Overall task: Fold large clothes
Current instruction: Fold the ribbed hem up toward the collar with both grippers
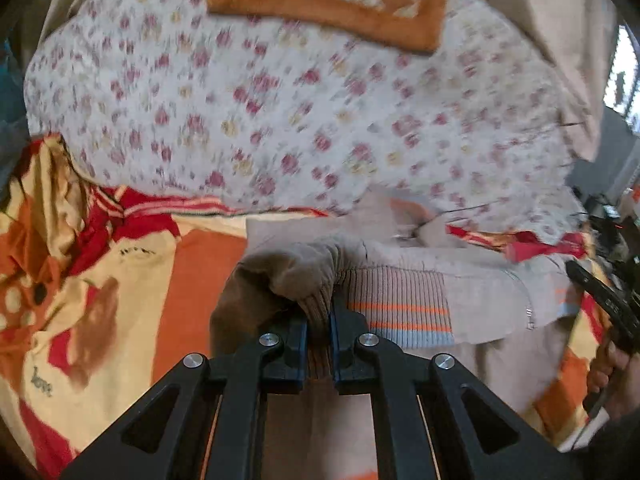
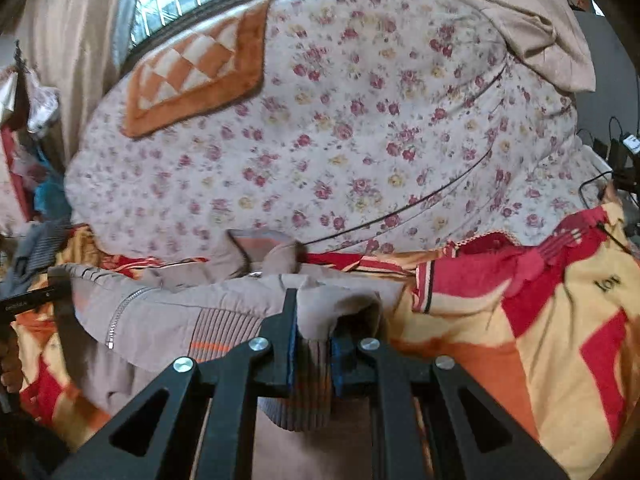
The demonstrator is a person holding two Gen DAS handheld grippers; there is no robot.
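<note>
My left gripper [image 1: 319, 334] is closed on the ribbed cuff [image 1: 316, 312] of the beige jacket [image 1: 480, 292]; the two fingers pinch the brown knit tightly, with only the cloth between them. My right gripper [image 2: 313, 340] is closed in the same way on the other ribbed cuff [image 2: 310, 384], and the sleeve cloth bunches over its fingertips.

The jacket lies just ahead of both grippers, spread across the orange, red and cream blanket [image 1: 120, 280]. From my left gripper its body goes to the right, with orange and blue stripes on the hem band [image 1: 400, 320] and a zipper [image 1: 529, 312] further right. From my right gripper the body goes to the left, and the collar [image 2: 260, 248] is ahead of the fingers.

Beyond the jacket there is a flowered quilt [image 2: 360, 140], and on it, far ahead, an orange checked mat [image 2: 196, 76].
</note>
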